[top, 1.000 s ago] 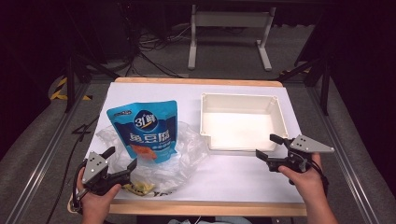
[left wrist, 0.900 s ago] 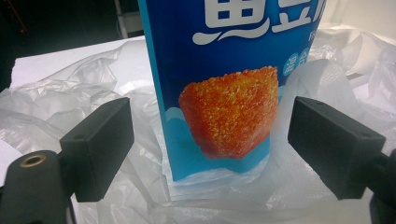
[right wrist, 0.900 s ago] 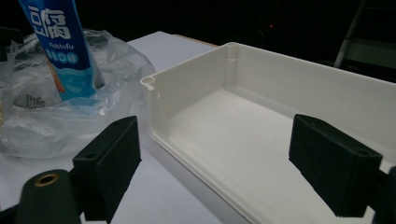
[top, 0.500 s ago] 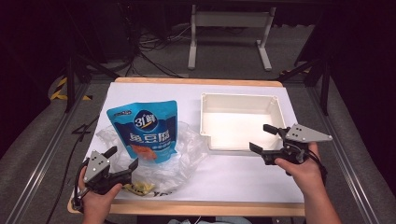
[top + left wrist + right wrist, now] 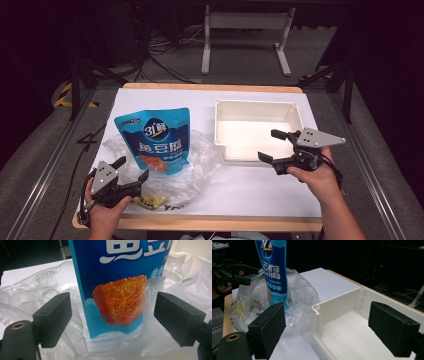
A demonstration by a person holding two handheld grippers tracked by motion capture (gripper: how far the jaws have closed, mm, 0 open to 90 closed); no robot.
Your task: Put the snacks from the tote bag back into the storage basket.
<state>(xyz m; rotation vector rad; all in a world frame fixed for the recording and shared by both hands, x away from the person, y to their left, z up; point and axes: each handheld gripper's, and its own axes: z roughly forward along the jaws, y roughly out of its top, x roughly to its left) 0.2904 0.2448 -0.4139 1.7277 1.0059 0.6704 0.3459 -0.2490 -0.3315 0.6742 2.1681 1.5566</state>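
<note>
A blue food pouch [image 5: 159,140] with an orange picture stands in a crumpled clear plastic bag [image 5: 202,157] on the left of the white-covered table. My left gripper [image 5: 134,167] sits at the bag's near edge, open, its jaws on either side of the pouch [image 5: 117,302] without touching it. A white tray [image 5: 256,106] lies to the right. My right gripper [image 5: 267,145] hovers over the tray's near right corner, open and empty; its jaws have just been opening a little. In the right gripper view the tray [image 5: 337,301] lies between its jaws, with the pouch [image 5: 274,272] beyond.
Something yellow [image 5: 150,201] lies inside the bag near the table's front edge. The table's wooden rim [image 5: 210,87] borders dark floor with cables. A metal stand [image 5: 245,30] is behind the table. Bare white surface [image 5: 250,192] stretches along the front between the hands.
My right gripper has risen and moved from the table in front of the tray to over the tray's near right corner. The left gripper, pouch and bag have stayed put.
</note>
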